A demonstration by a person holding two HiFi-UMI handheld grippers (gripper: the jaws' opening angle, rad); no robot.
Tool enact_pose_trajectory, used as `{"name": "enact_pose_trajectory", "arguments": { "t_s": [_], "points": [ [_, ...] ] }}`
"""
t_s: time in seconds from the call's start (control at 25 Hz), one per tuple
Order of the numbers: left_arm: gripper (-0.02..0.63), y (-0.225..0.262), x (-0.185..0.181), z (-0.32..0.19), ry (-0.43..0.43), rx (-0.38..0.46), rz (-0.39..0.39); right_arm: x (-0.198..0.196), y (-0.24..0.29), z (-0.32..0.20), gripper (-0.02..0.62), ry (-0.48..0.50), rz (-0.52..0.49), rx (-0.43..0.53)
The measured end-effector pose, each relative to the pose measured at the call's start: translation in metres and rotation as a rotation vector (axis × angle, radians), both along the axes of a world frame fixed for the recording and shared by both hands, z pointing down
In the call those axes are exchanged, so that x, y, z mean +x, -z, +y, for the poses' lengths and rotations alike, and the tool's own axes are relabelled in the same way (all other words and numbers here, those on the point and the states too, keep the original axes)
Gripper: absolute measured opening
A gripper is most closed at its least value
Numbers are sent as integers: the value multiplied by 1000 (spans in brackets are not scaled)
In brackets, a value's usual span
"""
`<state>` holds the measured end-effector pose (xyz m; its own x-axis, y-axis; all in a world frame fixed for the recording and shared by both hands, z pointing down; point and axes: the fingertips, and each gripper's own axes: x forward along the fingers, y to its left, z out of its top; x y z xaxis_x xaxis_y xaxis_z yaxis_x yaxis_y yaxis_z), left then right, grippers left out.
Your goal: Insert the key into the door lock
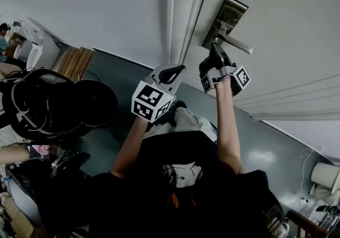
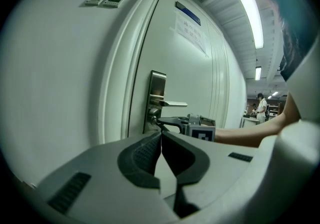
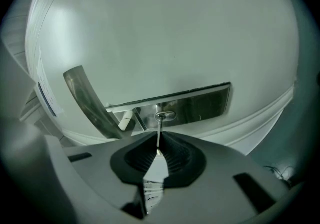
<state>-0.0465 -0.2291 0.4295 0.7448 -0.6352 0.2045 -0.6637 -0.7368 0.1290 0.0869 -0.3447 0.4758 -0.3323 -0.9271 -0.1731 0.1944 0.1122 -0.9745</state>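
Note:
A brushed metal lock plate [image 1: 226, 19] with a lever handle [image 1: 237, 46] sits on the white door [image 1: 281, 30]. My right gripper [image 1: 213, 55] is right at the plate below the lever, shut on a thin metal key [image 3: 159, 133]. The key's tip meets the oval keyhole [image 3: 165, 116] in the lock plate [image 3: 200, 105]. My left gripper [image 1: 172, 75] hangs back beside the door frame, jaws shut with nothing between them. The left gripper view shows its own shut jaws [image 2: 161, 135], the lock plate [image 2: 157, 90] and the right gripper [image 2: 159, 122] at the lock.
The white door frame [image 1: 178, 14] runs left of the lock. A bystander's dark headgear [image 1: 48, 104] is close on the left over grey floor [image 1: 122, 72]. A paper notice [image 2: 190, 28] hangs on the door. A person [image 2: 261, 108] stands far down the room.

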Motion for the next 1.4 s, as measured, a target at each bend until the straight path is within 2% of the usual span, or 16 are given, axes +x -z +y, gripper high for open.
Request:
{"name": "enact_pose_trajectory", "arguments": {
  "t_s": [0.28, 0.64, 0.96, 1.4],
  "points": [
    [9, 5, -8, 1, 11, 6, 4, 4, 4, -7, 28, -42, -27, 25],
    [8, 2, -10, 12, 1, 2, 4, 2, 6, 0, 28, -87, 29, 18],
    [8, 1, -2, 26, -34, -8, 10, -5, 2, 36, 34, -47, 147, 3],
    [8, -29, 9, 37, -56, -106, 12, -12, -28, 87, 34, 17, 262, -59]
  ]
}}
